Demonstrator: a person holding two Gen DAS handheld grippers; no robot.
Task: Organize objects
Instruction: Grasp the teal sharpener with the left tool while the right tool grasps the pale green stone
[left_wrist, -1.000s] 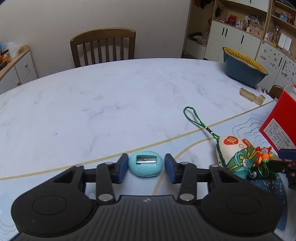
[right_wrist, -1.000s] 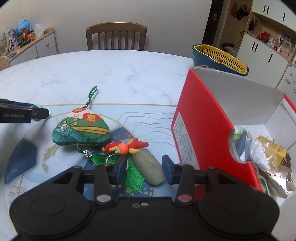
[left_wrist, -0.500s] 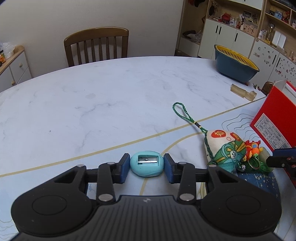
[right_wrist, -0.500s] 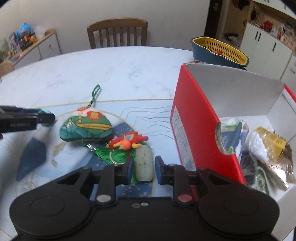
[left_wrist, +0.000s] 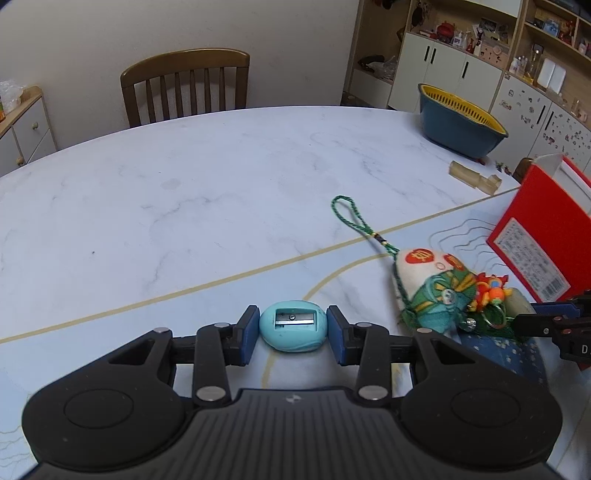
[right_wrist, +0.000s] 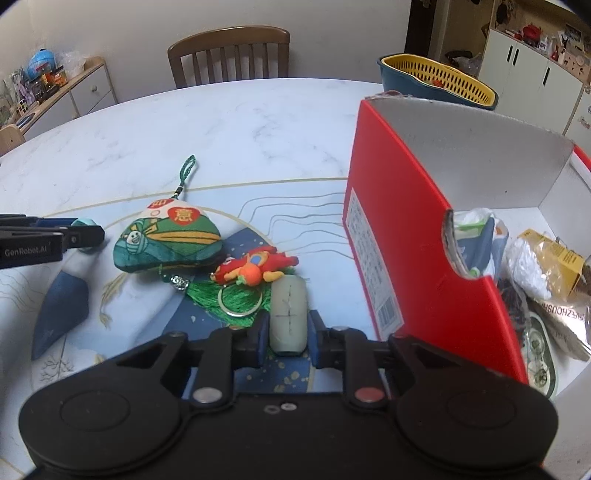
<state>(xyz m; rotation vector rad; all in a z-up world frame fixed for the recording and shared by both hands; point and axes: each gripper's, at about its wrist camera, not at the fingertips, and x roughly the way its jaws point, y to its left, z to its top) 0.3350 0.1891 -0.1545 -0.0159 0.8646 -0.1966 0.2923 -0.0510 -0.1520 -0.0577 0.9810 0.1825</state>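
Observation:
My left gripper (left_wrist: 291, 325) is shut on a turquoise egg-shaped pencil sharpener (left_wrist: 293, 329) that rests on the table, a blue pad against each side. In the right wrist view, the left gripper (right_wrist: 83, 230) comes in from the left edge. My right gripper (right_wrist: 288, 330) holds a pale greenish block (right_wrist: 288, 308) between its pads, and its jaws are closing on it. The block lies beside a red-orange keychain (right_wrist: 255, 267) with a green tassel, and a green embroidered sachet (right_wrist: 170, 236) lies further left.
A red open box (right_wrist: 399, 221) with several packets inside stands right of the block. A blue and yellow basket (left_wrist: 458, 125) and a small translucent piece (left_wrist: 474, 177) sit at the far right of the marble table (left_wrist: 221, 184). A wooden chair (left_wrist: 184, 85) stands behind.
The right gripper's jaws have closed in from wide apart onto the pale block. The left gripper's pads drew in against the sharpener and stayed there.

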